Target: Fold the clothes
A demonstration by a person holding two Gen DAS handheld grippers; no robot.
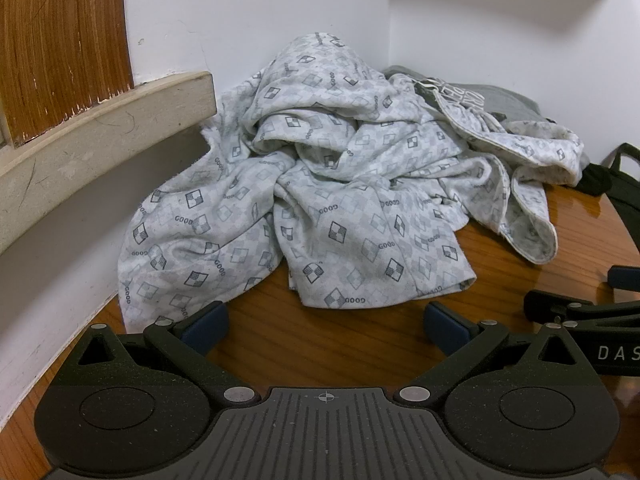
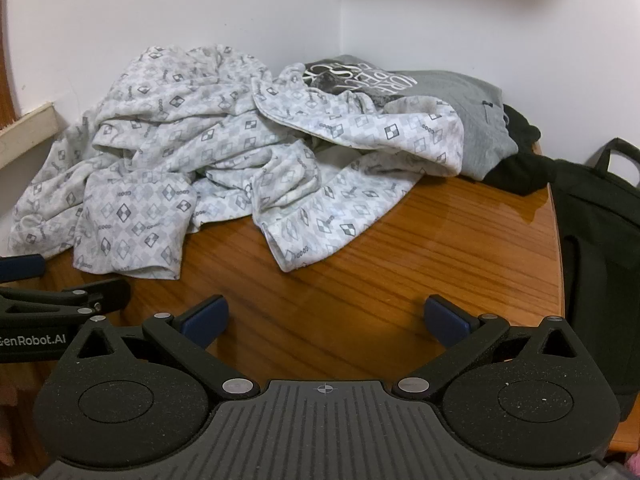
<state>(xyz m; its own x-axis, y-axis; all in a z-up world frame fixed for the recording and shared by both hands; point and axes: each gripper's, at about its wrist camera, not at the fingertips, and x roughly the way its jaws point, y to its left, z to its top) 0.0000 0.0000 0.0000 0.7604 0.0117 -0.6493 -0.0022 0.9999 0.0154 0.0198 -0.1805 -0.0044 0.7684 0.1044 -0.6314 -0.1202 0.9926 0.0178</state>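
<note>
A: Where are the clothes?

B: A crumpled white patterned garment point(image 1: 320, 184) lies heaped on the wooden table point(image 1: 328, 340), pushed up against the white wall point(image 1: 248, 12). Behind it sits a folded grey sweatshirt point(image 2: 472, 120) with something black point(image 2: 520, 160) at its edge (what kind of garment, I cannot tell).

A: And the grippers?

B: The left gripper point(image 1: 326, 326) hangs over bare table just short of the nearest hem, jaws spread wide, nothing between them. The right gripper point(image 2: 326, 320) is likewise fully spread and empty, side by side with the left one.

A: Anything else?

B: A dark bag point(image 2: 600, 248) stands beside the table's right edge.
</note>
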